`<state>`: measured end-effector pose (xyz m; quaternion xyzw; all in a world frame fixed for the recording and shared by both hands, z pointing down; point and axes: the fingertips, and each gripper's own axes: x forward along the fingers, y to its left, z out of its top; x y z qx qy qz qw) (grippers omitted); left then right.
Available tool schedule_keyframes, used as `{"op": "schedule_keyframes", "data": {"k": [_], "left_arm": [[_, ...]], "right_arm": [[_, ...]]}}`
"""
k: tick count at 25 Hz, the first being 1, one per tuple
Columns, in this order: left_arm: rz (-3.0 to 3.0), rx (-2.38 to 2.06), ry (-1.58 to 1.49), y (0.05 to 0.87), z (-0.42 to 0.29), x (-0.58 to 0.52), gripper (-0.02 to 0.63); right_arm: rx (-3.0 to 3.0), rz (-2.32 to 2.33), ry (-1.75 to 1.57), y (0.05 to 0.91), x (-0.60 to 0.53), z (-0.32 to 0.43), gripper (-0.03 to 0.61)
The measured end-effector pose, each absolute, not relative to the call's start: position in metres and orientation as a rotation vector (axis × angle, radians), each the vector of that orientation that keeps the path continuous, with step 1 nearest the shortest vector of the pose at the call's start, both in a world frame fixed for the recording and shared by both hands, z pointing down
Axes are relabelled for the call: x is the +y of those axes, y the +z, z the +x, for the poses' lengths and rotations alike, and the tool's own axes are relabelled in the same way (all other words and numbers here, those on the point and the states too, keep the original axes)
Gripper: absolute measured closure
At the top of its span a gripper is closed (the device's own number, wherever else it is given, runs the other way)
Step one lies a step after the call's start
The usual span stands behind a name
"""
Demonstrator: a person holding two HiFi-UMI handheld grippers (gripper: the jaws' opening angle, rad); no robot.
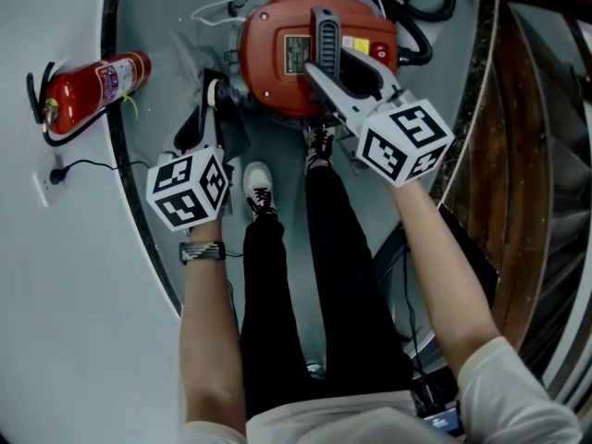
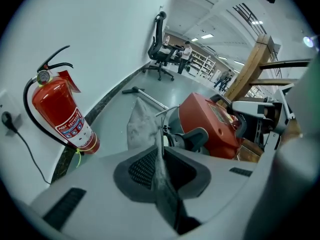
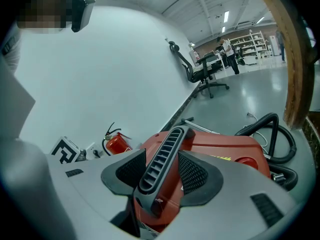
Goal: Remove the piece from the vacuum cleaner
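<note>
At twelve o'clock from the person's feet, on the smooth grey floor [image 1: 148,26], sits the round red canister vacuum cleaner [image 1: 273,77] with a ribbed grey plastic carry handle [image 1: 324,28] across its top; the right gripper [image 3: 162,171] reaches in from five o'clock of the canister and its black textured pads are pressed on that handle from both sides, so it is gripping the handle; the left gripper [image 2: 162,156] comes in at nine o'clock of the canister, tilted steeply down, its jaws drawn almost together on a thin, dusty grey sheet-like piece [image 2: 159,172] seen edge-on, which stands up between the pads and runs past their tips toward the canister's flank; whether the piece is free of the machine cannot be told; a pale crumpled sheet [image 2: 142,127] lies on the floor just beyond those jaws; a red cylindrical fire extinguisher [image 1: 92,86] with a black hose stands against the white wall [image 1: 55,322] at ten o'clock, and a white wall socket with a black plug [image 1: 46,181] is near it at nine o'clock; a coiled black ribbed suction hose [image 1: 427,12] lies at one o'clock, touching the canister's far side; a black wheeled office chair [image 2: 160,49] stands well apart down the room; dark wooden steps [image 1: 518,155] rise at three o'clock.
</note>
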<state>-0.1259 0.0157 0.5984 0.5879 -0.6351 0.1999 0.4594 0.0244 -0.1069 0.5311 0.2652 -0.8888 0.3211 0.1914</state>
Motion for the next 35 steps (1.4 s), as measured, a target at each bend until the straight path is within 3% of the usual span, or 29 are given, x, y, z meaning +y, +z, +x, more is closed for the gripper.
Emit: {"op": "schedule_keyframes", "data": {"k": [35], "left_arm": [[1.436,-1.584,0.479,0.5989,-0.1303,0.0177,0.575]], "right_arm": [[-2.511,0.755,0.862,0.5297,-0.1060,0.0246,0.380]]}}
